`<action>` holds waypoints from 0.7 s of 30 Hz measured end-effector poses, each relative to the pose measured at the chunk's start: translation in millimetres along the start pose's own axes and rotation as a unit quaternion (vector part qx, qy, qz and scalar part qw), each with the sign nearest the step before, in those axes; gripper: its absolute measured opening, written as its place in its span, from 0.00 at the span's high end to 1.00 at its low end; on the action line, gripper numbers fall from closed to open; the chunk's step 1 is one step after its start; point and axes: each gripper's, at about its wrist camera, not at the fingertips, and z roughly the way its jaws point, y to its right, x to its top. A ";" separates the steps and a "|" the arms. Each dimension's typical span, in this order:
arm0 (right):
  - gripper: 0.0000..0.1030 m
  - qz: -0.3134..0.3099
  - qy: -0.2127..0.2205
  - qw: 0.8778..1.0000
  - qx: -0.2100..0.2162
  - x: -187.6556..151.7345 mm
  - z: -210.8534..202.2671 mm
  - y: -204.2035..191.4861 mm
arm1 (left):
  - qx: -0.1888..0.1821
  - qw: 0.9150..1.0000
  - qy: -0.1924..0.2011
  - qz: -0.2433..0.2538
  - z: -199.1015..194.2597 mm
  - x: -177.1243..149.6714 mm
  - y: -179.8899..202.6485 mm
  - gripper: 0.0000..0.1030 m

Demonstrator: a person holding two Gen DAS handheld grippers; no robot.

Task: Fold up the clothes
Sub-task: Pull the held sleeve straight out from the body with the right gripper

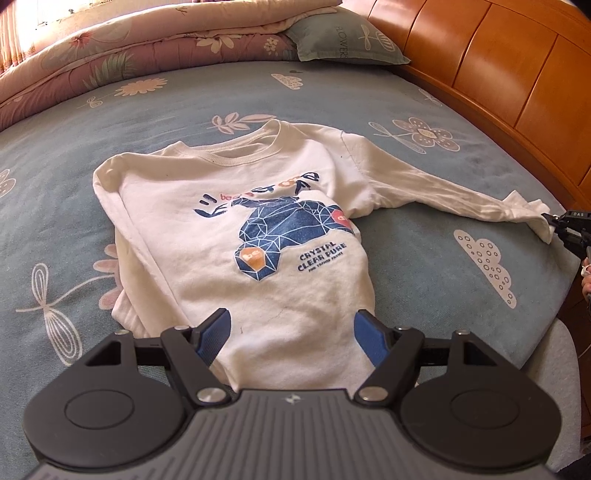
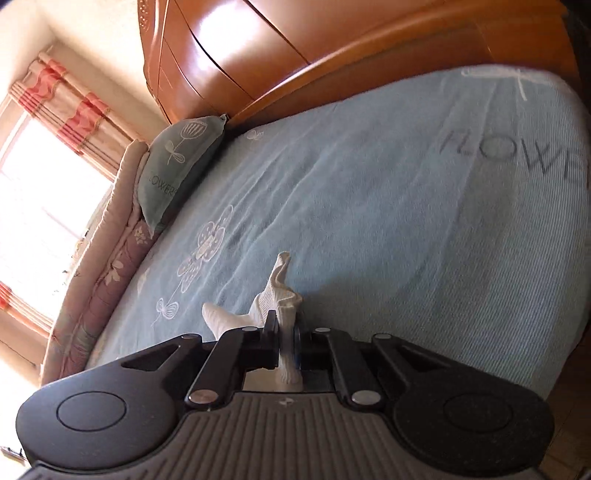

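White long-sleeved shirt (image 1: 243, 236) spread face up on the bed (image 1: 155, 110), blue and orange print on the chest, neckline toward the folded quilt (image 1: 122, 48) and the pillow (image 1: 343, 35). One sleeve already folded along the left side of the body; the other sleeve (image 1: 436, 184) stretched out to the right toward the wooden headboard (image 1: 498, 74), lying on the blue flowered bedspread. Left tongs (image 1: 291, 334) wide, blue pads hanging over the lower hem of the shirt, one on each side of the cloth's middle, pressing on nothing; whether touching the fabric, cannot tell. Right tongs (image 2: 286, 332) narrow, clamped on the cuff (image 2: 280, 291) at the far end of the outstretched sleeve, ribbed white cloth bunched between the pads and sticking up past them. Same grip visible from the left camera at the right edge, dark tips against the cuff. Curtains (image 2: 70, 107) and a bright window behind the pillow in the right camera.
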 end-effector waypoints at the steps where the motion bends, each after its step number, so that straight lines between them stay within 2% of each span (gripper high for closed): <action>1: 0.91 -0.013 0.009 1.000 -0.007 8.1 -4.3 -2.3 | 0.000 1.000 0.001 0.000 0.0 0.9 0.3 0.28; 8: 0.91 -0.116 0.052 0.991 -0.048 75.3 -28.1 -28.2 | -0.002 1.000 0.005 0.005 1.1 4.4 4.5 0.28; 11: 0.91 -0.141 0.087 0.986 -0.034 93.6 -38.6 -48.4 | -0.002 1.000 0.007 0.005 0.7 4.5 4.7 0.28; 14: 0.91 -0.155 0.120 0.980 -0.021 94.4 -48.0 -55.2 | -0.002 1.000 0.009 0.001 0.0 3.2 2.6 0.28; 16: 0.91 -0.157 0.107 0.981 -0.048 88.0 -41.4 -48.4 | -0.002 1.000 0.008 -0.002 -0.3 1.8 0.4 0.28; 19: 0.89 -0.132 0.057 0.984 -0.102 74.8 -19.8 -22.4 | -0.001 1.000 0.005 -0.003 -0.8 -0.4 -3.0 0.28; 21: 0.84 -0.135 0.038 0.979 -0.148 64.3 -10.9 -13.9 | 0.003 1.000 0.005 -0.003 -2.3 -0.6 -5.9 0.28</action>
